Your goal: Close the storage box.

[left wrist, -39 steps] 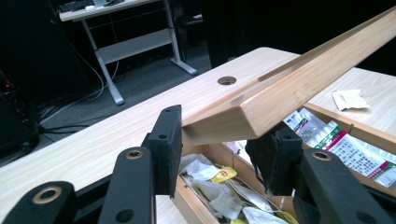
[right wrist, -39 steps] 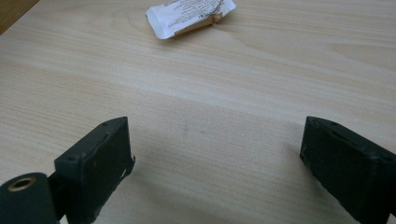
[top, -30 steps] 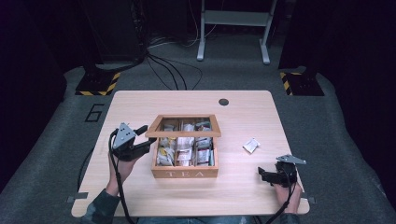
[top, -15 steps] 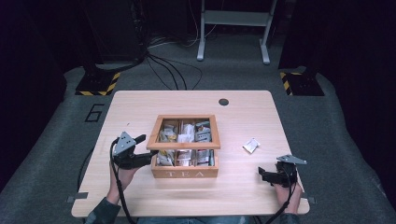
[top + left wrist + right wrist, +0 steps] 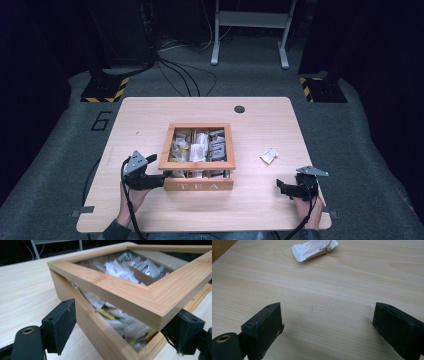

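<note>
1. The wooden tea box point(image 5: 198, 186) sits mid-table, and its glass-paned lid point(image 5: 130, 287) lies almost shut, with a thin wedge of gap at the near corner.
2. The left gripper point(image 5: 162, 179) is at the box's front-left corner. Its jaws have just been opening, and in the left gripper view the corner of box and lid stands between them with neither pad pressing on the wood, so the grasp is released.
3. Seen from those jaws, the lid's mitred corner juts out above and toward the far pad, while the box wall runs down between the two pads.
4. The right gripper point(image 5: 284, 188) rests well off to the box's right with jaws spread wide and empty; a loose tea sachet point(image 5: 314, 248) lies ahead of them, beyond their tips.
5. Handling, as a judgement: the box looks stiff and moderately heavy for its size, its bamboo smooth enough to slip under a shallow pinch.
6. The pane is the fragile part, so pads belong on the lid's frame edge or the box wall, never on the glass.
7. The paper sachets point(image 5: 117, 267) inside are light and soft and crumple easily.
</note>
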